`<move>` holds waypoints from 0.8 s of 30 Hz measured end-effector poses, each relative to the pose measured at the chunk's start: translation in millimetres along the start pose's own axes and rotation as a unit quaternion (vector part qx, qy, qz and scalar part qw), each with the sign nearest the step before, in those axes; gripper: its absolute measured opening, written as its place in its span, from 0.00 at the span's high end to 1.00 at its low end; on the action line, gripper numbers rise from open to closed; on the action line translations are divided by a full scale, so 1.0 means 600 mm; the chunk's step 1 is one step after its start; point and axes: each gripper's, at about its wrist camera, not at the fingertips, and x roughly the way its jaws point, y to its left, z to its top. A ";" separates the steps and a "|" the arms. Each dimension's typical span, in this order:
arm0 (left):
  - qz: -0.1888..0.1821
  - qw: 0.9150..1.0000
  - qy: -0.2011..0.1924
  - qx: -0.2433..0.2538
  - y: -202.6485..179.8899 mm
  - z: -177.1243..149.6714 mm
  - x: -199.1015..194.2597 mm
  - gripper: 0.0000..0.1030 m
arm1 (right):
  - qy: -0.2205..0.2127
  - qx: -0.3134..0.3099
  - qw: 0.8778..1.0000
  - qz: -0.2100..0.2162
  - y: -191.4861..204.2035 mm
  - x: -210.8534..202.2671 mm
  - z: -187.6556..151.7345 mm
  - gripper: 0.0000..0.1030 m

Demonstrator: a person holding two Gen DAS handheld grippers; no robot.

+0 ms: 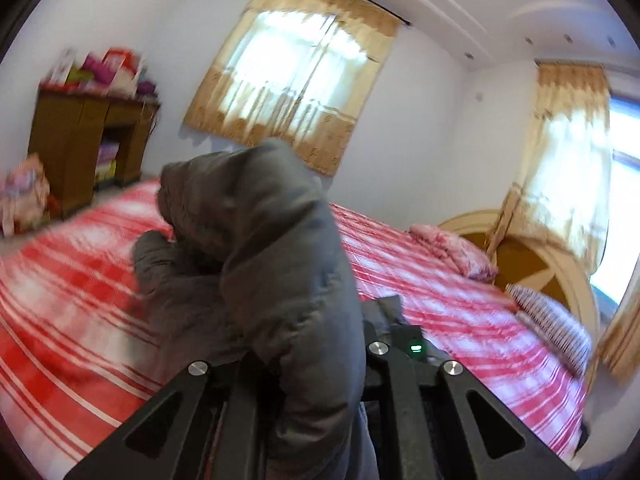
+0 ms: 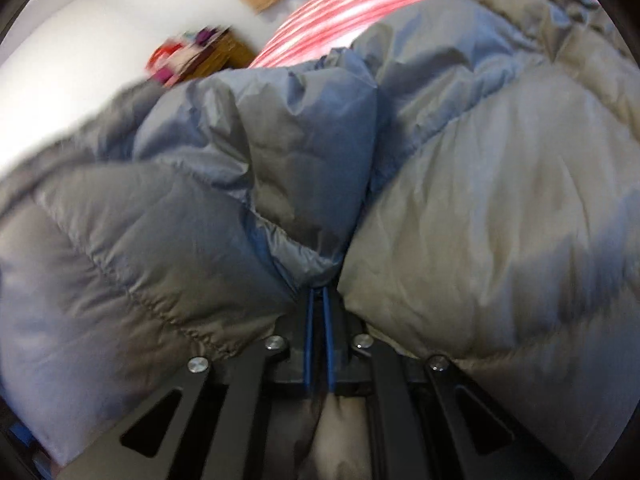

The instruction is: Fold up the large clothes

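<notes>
Above the bed [image 1: 460,304], with its red and white striped cover, I have the grey padded jacket [image 1: 256,264] lifted, and it fills the middle of my left wrist view. A thick fold of it rises up from my left gripper [image 1: 320,364] and droops over to the left, its lower part hanging down toward the cover. The fabric runs straight down between the black arms of that gripper, so the fingers are buried under it; they appear to be holding the jacket, but I cannot tell how narrow they stand.

In the right wrist view the jacket [image 2: 460,200] covers almost everything, puffed in quilted panels on both sides. My right gripper [image 2: 319,300] has its blue-edged fingers [image 2: 308,336] drawn close together, with a bunched pinch of grey fabric caught between their tips. A strip of the striped cover shows past the jacket at the far edge.

Farther off in the left view, a wooden cabinet [image 1: 76,148] stands at the far left with bright things piled on top. A curtained window [image 1: 292,68] sits in the far wall. A pink pillow [image 1: 456,250] and a striped pillow [image 1: 552,320] lie at the right by the headboard [image 1: 532,264]. Both views are blurred.
</notes>
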 end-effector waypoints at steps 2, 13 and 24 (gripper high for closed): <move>-0.001 1.000 0.008 0.030 -0.010 0.007 -0.011 0.90 | 0.023 -0.011 0.999 0.021 0.016 0.007 0.001 0.92; -0.080 0.972 0.067 0.212 -0.171 -0.034 0.066 0.90 | -0.083 -0.035 0.995 -0.047 -0.082 -0.233 0.046 0.64; -0.137 0.928 0.175 0.299 -0.283 -0.161 0.170 0.90 | -0.127 -0.026 0.986 -0.109 -0.207 -0.376 0.017 0.38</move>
